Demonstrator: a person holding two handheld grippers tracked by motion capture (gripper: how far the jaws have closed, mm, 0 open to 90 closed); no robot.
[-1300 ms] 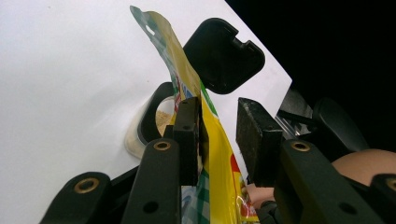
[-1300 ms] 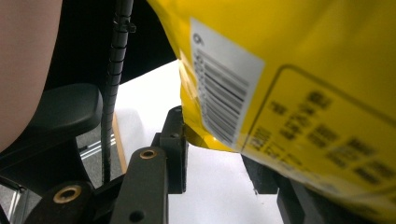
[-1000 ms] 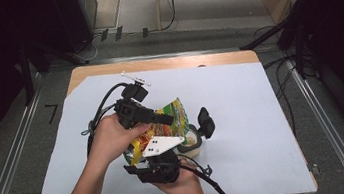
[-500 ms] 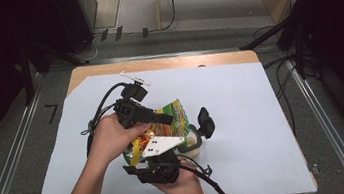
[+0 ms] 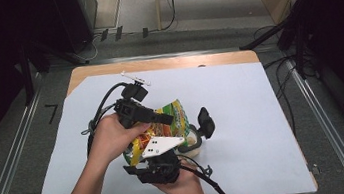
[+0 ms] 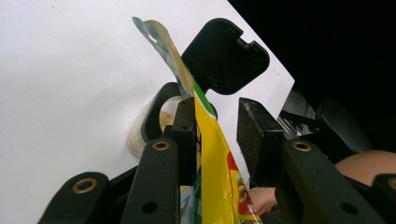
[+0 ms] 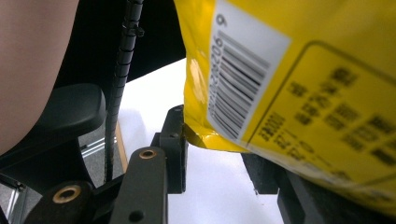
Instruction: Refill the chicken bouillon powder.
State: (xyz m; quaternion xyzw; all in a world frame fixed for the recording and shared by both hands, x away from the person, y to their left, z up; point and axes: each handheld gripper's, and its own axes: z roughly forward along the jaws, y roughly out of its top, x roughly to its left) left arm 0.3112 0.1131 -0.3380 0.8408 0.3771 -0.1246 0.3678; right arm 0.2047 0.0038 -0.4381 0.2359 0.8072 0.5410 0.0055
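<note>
1. I see the pouch (image 5: 163, 126), a yellow and green snack bag, held up over the near middle of the white sheet (image 5: 253, 116) that covers the table (image 5: 165, 63).
2. In the left gripper view the pouch (image 6: 215, 154) runs edge-on between the jaws. It lies against the left-hand pad, while a clear gap separates it from the right-hand pad.
3. So I call the left gripper (image 5: 155, 117) open around the pouch, touching it on one side without pinching it.
4. In the right gripper view the pouch (image 7: 299, 70) shows its back, with a barcode and dark print, and its lower corner sits between the two jaws.
5. The corner meets the left-hand pad there. The right-hand pad is under the bag, so I cannot tell whether the right gripper (image 5: 179, 146) is actually clamped on it.
6. Just beyond the pouch, toward the right of the high view, a small clear jar (image 5: 192, 142) sits on the sheet.
7. Its black flip lid (image 5: 206, 121) stands open and upright above the jar's mouth.
8. In the left gripper view the jar (image 6: 156, 121) appears past the jaw tips, with pale crumbly contents visible inside its dark rim, and the lid (image 6: 224, 56) rises behind it.
9. My left hand (image 5: 112, 137) holds its gripper from the left and my right hand (image 5: 184, 183) holds the other from the near edge.
10. Black cables (image 5: 99, 111) loop on the sheet to the left of the hands.
</note>
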